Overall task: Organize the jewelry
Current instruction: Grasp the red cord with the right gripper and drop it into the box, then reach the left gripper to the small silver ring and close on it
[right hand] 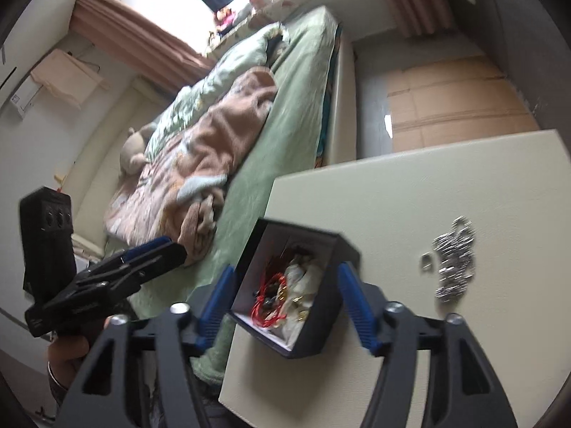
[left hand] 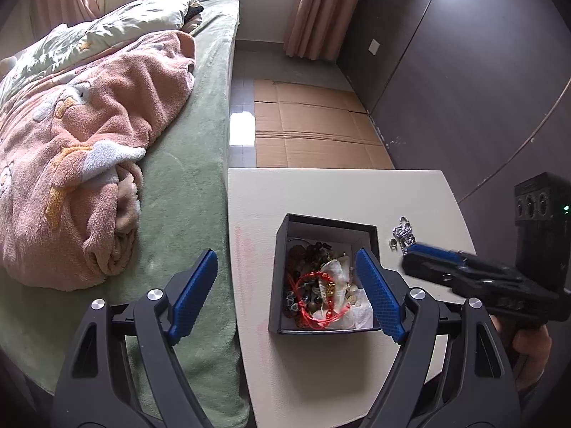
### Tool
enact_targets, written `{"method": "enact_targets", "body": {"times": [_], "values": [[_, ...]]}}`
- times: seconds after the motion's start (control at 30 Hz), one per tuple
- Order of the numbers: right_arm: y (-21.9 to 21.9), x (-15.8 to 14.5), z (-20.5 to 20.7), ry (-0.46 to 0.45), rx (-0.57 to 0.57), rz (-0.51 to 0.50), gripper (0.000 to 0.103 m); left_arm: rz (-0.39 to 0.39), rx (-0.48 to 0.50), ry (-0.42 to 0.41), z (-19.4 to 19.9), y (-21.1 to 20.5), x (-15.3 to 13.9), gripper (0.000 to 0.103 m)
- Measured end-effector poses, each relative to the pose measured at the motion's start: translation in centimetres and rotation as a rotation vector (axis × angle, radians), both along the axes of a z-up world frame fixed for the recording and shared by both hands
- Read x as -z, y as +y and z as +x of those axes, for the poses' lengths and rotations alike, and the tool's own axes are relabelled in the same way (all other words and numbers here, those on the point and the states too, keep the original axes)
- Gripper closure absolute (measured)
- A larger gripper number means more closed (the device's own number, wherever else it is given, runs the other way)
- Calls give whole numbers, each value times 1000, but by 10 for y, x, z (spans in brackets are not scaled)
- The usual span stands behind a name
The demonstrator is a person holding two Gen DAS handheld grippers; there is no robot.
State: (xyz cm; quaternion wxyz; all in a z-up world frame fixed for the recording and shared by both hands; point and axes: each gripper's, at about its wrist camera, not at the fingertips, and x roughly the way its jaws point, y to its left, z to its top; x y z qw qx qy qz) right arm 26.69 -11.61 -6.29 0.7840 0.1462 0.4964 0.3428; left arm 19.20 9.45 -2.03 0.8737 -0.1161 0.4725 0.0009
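Box: a black jewelry box (left hand: 326, 274) with a pale lining sits open on the cream table (left hand: 321, 192), near the edge that runs along the bed (left hand: 185, 185).
Contents: a heap — red cord bracelet (left hand: 316, 287), dark beads, white shell-like pieces, a bit of gold.
Loose pieces: a silver chain (right hand: 455, 262) lies bunched on the table to the box's right, well clear of it; a small silver ring (right hand: 425, 261) rests just beside the chain.
Left gripper (left hand: 285, 292): blue-padded fingers spread wide, holding nothing, hovering over the box's left side.
Right gripper (right hand: 285, 306): fingers also spread wide and bare, the box framed between them; in the left view its tips hang close to the chain.
Bed: green cover, pink fleece blanket (left hand: 78, 178) rumpled on top.
Floor: flattened cardboard (left hand: 314, 125) beyond the table.
Writing: none readable — no brand or label can be made out on box or grippers.
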Motion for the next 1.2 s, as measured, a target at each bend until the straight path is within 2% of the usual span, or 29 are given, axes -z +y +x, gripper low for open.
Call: {"method": "enact_targets", "body": {"times": [0.4,0.73,0.97,1.2], "values": [[-75,4,7,15,139,-57,32,-1,78,-5,22,-42,-2,23],[-127,7,17,36,293,-71,29,7,186,10,48,-107,7,23],[-153,10,21,51,358,-66,29,17,233,60,66,-149,25,24],[-164,10,22,52,372,-61,29,55,236,160,86,-166,51,64]]}}
